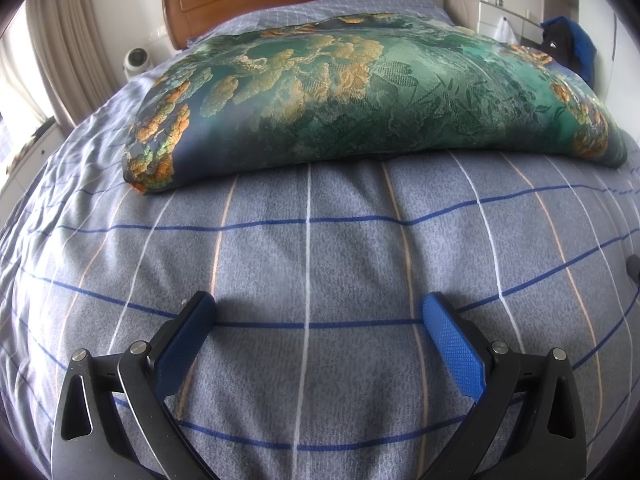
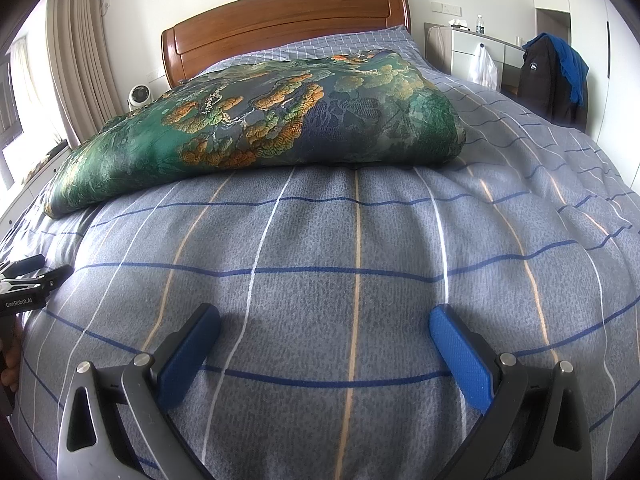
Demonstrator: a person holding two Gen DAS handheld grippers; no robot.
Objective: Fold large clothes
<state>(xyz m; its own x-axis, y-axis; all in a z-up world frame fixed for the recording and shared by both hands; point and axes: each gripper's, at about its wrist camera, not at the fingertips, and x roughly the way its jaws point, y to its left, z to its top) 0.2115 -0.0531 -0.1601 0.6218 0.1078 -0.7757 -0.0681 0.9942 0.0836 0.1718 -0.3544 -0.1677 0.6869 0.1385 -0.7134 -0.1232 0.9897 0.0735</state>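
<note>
Only "GenRobot.AI" reads, printed on the left hand-held gripper, seen at the frame edge.

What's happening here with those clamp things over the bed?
A person holds a claw in each hand above a bed with a grey checked cover. The left claw and the right claw are both open and grip nothing. Ahead of them lies a green and orange flowered cloth, apparently already folded into a thick bundle, resting on the cover towards the wooden headboard. Neither claw touches it.
</note>
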